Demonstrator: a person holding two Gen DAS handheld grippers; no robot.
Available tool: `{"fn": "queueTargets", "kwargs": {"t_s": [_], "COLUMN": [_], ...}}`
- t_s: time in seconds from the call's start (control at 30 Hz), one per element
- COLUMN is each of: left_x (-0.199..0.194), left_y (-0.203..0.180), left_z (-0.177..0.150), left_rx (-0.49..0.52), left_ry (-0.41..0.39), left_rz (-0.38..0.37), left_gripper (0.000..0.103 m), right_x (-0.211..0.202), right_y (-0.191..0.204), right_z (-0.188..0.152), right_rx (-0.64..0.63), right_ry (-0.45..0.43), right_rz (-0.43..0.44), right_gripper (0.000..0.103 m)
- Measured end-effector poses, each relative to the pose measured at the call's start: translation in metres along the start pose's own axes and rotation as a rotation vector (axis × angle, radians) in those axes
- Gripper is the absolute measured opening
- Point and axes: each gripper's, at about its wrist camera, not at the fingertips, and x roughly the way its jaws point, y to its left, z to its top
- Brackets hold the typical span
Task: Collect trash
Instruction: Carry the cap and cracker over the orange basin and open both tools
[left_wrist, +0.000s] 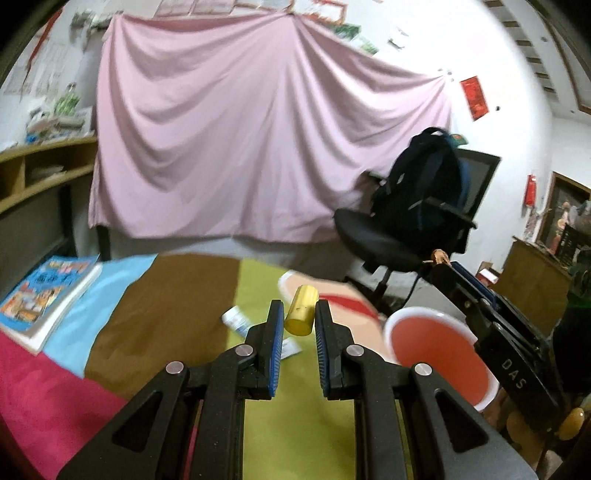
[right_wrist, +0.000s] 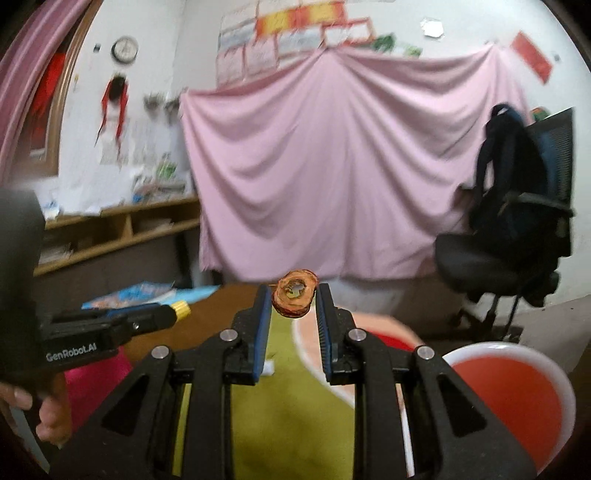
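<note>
Left gripper fingers clamped on yellow cylinder; right gripper fingers clamped on brown ring. Carry level to red bin (below, right of fingers), then release.

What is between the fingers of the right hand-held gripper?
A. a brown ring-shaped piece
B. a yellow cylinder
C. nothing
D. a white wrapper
A: in the right wrist view, the right hand-held gripper pinches a brown ring-shaped piece at its fingertips; the yellow cylinder is in the left hand-held gripper.
</note>
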Motion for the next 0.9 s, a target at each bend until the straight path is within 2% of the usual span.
{"fn": "queueTargets", "kwargs": {"t_s": [0.1, 0.33, 0.6, 0.9], "left_x": [-0.003, 0.007, 0.028, 0.054], "left_y": [-0.021, -0.069, -0.106, -0.140], "left_z": [0.005, 0.009, 0.012, 0.006], "left_rx": [0.044, 0.123, 0.141, 0.168], "left_ry": [-0.025, -0.040, -0.021, 0.038], "left_rz": [-0.024, -0.091, -0.160, -0.223], "left_gripper": [0.014, 0.014, 0.014, 0.014], "right_x": [-0.013, -0.033, -0.057, -0.067], "right_y": [-0.016, -0.051, -0.095, -0.133], "right_z": [0.006, 0.011, 0.009, 0.000], "right_rx": [0.035, 0.103, 0.174, 0.263], "right_ry": [-0.046, -0.072, -0.050, 0.015], "right_rz": [-0.038, -0.115, -0.204, -0.269], "right_gripper": [0.054, 0.054, 0.054, 0.054]}}
